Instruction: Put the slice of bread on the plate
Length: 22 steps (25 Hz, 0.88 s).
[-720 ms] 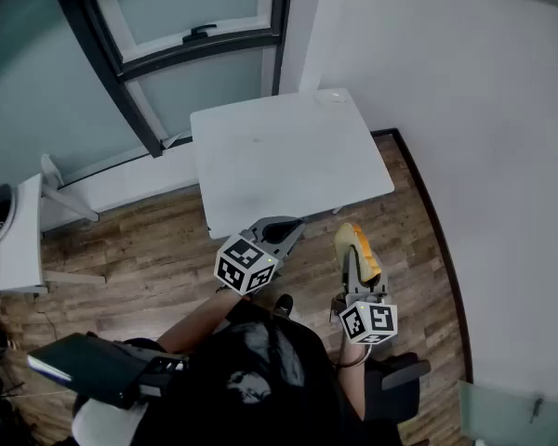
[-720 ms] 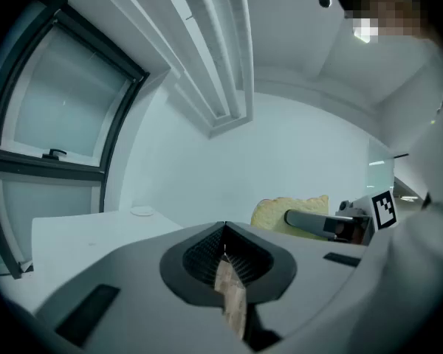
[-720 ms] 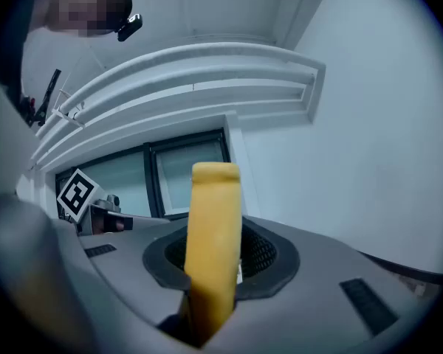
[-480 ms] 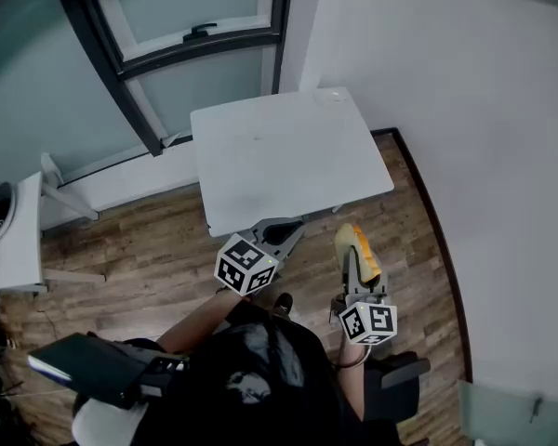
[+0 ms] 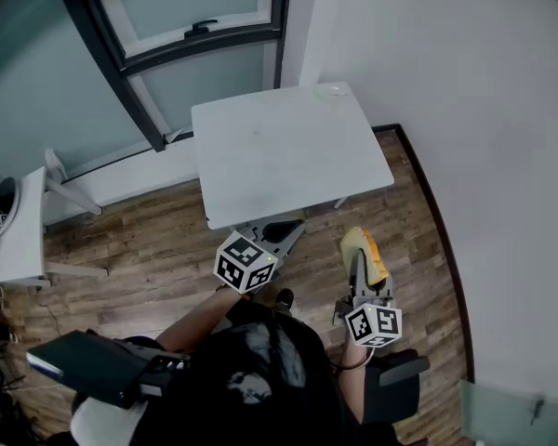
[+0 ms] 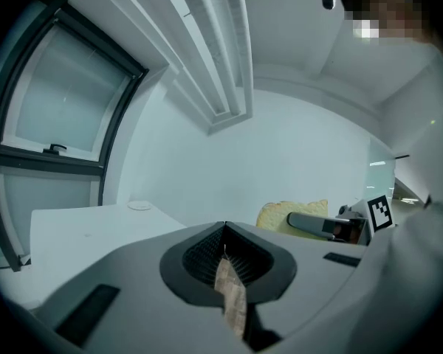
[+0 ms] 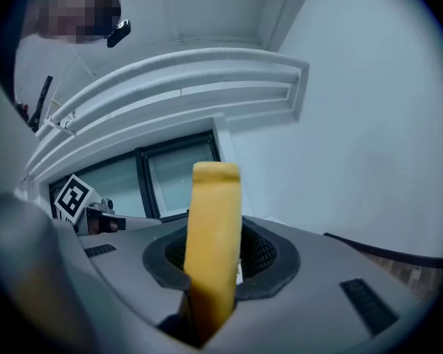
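— So, closest to us, what sits in the right gripper (image 5: 360, 260)?
— We have the slice of bread (image 7: 215, 227) pinched between its jaws. In the right gripper view we see it edge-on and upright, with its yellow crust standing above the jaw tips.
— And our left gripper (image 6: 223, 226)?
— Its jaws are pressed together at the tips, and we can make out nothing held there. A thin brown sliver shows in the slit behind the tips, and we cannot tell what it is.
— Where do we hold the two?
— Side by side, near each other but apart, above the wooden floor (image 5: 149, 249) on our side of the desk (image 5: 279, 156). In the head view the left gripper's tip comes just to the desk's near edge. The right one sits off the near right corner.
— Where is the bread, then?
— We see it in the air, in the gripper, well apart from the plate (image 5: 331, 90).
— And the plate?
— We find it at the far right corner of the white desk, a small pale disc lying flat. The left gripper view shows it too, at the far end of the desk top.
— Beyond that?
— We see a dark-framed window (image 5: 205, 72) behind the desk and a plain wall (image 5: 465, 82) to the right.
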Each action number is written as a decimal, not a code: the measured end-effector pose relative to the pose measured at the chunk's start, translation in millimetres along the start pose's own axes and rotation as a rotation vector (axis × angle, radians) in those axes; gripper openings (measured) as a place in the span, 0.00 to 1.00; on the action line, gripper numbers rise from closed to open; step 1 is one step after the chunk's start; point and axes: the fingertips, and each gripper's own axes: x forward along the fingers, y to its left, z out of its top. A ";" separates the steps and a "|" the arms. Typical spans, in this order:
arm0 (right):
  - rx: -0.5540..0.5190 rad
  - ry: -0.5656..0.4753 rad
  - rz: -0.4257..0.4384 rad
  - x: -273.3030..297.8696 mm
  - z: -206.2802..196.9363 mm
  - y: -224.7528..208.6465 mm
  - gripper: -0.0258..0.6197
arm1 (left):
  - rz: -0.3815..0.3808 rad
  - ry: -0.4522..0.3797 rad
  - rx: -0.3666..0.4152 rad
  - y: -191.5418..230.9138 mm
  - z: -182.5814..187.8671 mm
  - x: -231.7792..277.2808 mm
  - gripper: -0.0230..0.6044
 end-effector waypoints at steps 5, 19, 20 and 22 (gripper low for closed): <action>0.027 -0.010 0.008 -25.0 -4.8 -24.2 0.19 | -0.024 0.019 0.028 -33.1 -9.1 19.3 0.04; 0.061 0.038 0.016 -2.5 -22.2 -80.5 0.19 | -0.012 0.060 0.065 -29.2 -18.1 81.1 0.04; 0.052 0.041 0.022 9.6 -18.9 -80.2 0.19 | -0.006 0.054 0.068 -20.7 -13.0 85.3 0.04; 0.040 0.054 0.034 37.1 -11.2 -76.1 0.19 | 0.003 0.041 0.067 -2.4 -1.6 91.3 0.04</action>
